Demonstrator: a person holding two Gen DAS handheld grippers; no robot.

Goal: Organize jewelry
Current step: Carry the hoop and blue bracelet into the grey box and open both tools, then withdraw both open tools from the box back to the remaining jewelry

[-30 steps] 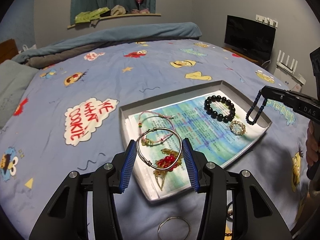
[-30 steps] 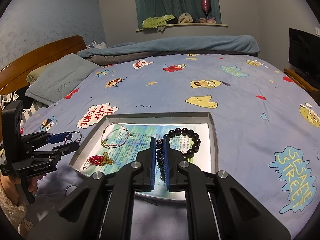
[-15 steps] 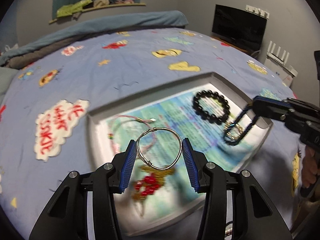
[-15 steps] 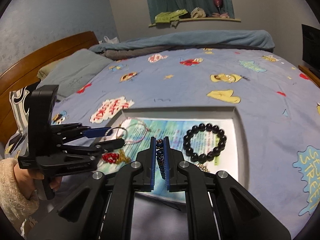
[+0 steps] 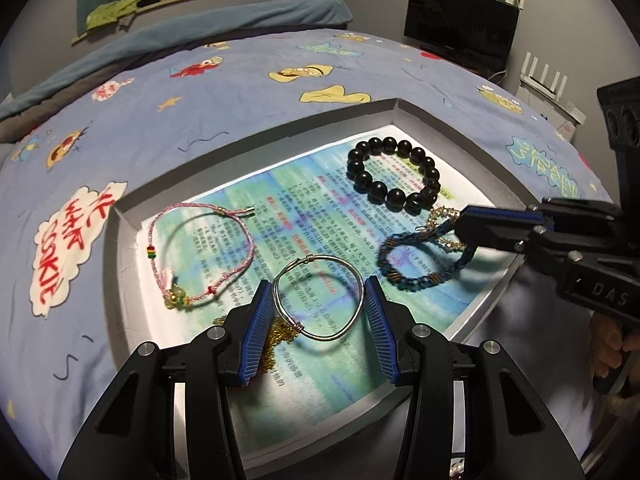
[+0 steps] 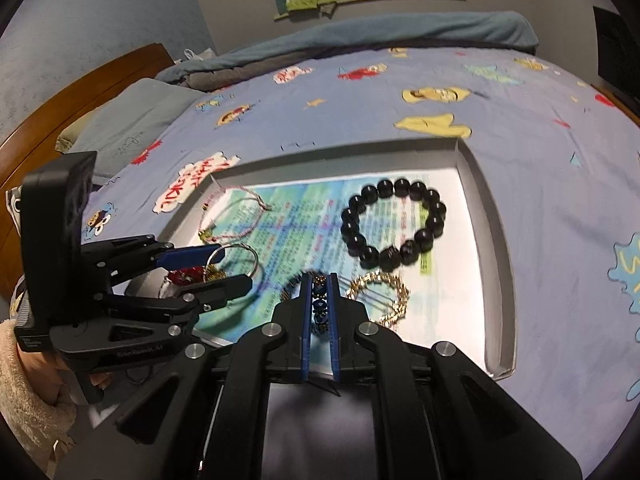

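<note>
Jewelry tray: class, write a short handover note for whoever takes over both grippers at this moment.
Left gripper: holds the silver bangle between its pads, low over the tray's near part.
Right gripper: shut on the blue beaded bracelet, whose far loop appears to rest on the paper liner.
In the tray already: black bead bracelet, pink cord bracelet, gold woven bracelet, gold chain with red beads.
Left to do: release both pieces in free spots, apart from the others.

Dim room, glaring tray [image 5: 256, 148], fisheye-bent edges, perhaps slight blur
</note>
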